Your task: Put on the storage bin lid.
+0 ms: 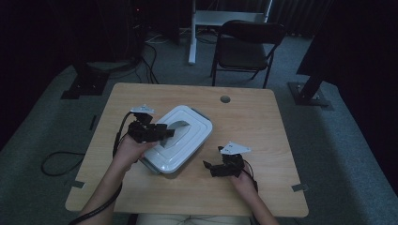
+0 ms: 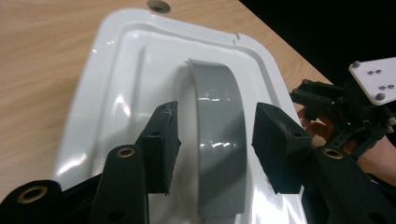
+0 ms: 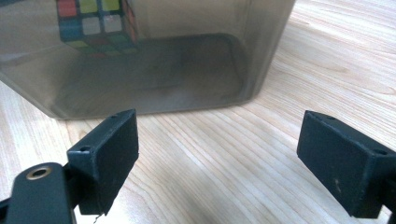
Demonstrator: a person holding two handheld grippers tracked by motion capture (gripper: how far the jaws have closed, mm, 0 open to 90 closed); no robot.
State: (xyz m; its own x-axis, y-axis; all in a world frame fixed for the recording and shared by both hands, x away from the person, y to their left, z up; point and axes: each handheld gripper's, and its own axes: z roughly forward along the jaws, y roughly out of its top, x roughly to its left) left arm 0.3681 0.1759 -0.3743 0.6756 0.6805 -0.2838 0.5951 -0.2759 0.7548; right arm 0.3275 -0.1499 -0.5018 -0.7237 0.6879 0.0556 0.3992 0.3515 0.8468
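The grey handle (image 2: 218,140) of the white lid (image 2: 116,84), on the box at the middle of the table (image 1: 253,117), runs lengthwise between the parted left fingers (image 2: 161,149), untouched by either pad. The right gripper (image 3: 233,158) is held wide open, empty, just beside the box wall (image 3: 154,60).

Puzzle cube (image 3: 95,28) behind smoky box wall (image 3: 154,60): top & left cut by pic edge, colours murky. Grey handle (image 2: 218,140) near end hidden behind jaws. Lid (image 2: 116,93) left corner runs off frame. High view: left jaw gap too small to tell.
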